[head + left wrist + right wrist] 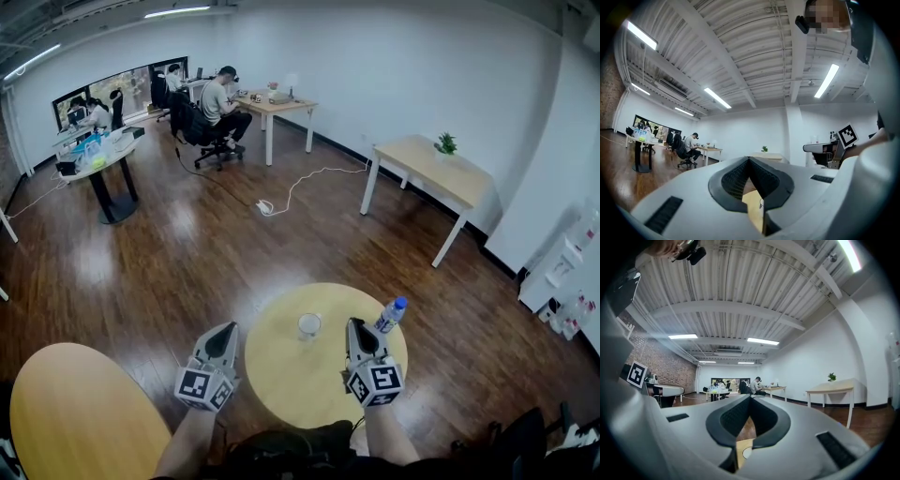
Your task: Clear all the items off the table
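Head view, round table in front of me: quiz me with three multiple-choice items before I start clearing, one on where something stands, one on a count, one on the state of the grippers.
1. Where on the round table does the bottle stand?
A. In the middle
B. At the left edge
C. Near the right edge

2. How many items are on that table?
A. One
B. Two
C. Four

3. How are the left gripper and the right gripper?
A. Both shut, nothing held
B. Both wide open
C. Right one shut on the bottle

Answers:
1 C, the bottle stands near the right edge, beside the right gripper.
2 B, only the bottle and a glass are there.
3 A, each gripper view shows the jaws together with nothing between them.
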Demonstrator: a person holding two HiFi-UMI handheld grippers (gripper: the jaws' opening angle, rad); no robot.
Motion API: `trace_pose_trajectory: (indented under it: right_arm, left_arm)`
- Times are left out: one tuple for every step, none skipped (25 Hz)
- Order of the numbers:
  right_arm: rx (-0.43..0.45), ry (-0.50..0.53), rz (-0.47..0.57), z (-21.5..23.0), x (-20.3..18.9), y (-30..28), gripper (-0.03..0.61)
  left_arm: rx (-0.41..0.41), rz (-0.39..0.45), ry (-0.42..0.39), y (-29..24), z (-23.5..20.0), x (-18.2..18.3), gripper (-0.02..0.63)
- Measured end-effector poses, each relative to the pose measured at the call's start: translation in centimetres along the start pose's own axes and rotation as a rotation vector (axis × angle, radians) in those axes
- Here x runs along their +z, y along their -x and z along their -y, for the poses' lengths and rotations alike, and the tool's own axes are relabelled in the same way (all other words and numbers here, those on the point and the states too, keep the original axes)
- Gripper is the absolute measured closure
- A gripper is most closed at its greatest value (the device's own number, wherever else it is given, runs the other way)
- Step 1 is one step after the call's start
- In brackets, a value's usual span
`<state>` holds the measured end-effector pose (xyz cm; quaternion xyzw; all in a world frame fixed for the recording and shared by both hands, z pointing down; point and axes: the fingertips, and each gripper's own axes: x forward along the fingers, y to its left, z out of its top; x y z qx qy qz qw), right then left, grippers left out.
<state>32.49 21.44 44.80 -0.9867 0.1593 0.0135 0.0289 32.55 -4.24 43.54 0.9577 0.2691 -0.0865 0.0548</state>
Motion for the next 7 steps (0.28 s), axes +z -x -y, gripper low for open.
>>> trace_pose_trajectory:
  right_arm:
    - [-0.004,0.0,0.001,0.17,0.07,0.05,0.577]
    - [-0.005,0.001,0.001,0.29,0.11,0.04,0.577]
    - [-0.006,0.004,-0.001,0.34,0.11,-0.01,0.577]
    - [-0.005,0.007,-0.003,0.34,0.07,-0.08,0.577]
    - [-0.005,0.011,-0.005,0.3,0.02,-0.14,0.577]
    - [-0.004,0.016,-0.007,0.27,-0.03,-0.17,0.577]
    - [-0.004,0.02,-0.008,0.24,-0.08,-0.2,0.577]
  left_arm:
    - [0.0,-0.002,0.0,-0.05,0.0,-0.04,0.614]
    - [0.002,-0.004,-0.002,-0.11,-0.06,-0.07,0.614]
    - [0.006,-0.007,-0.004,-0.21,-0.19,-0.08,0.614]
    - [0.012,-0.011,-0.006,-0.33,-0.37,-0.11,0.614]
    - [0.02,-0.015,-0.008,-0.46,-0.57,-0.15,0.614]
    - [0.028,-0.02,-0.01,-0.6,-0.77,-0.2,0.614]
    - [0.036,-0.025,-0.011,-0.74,-0.94,-0.25,0.614]
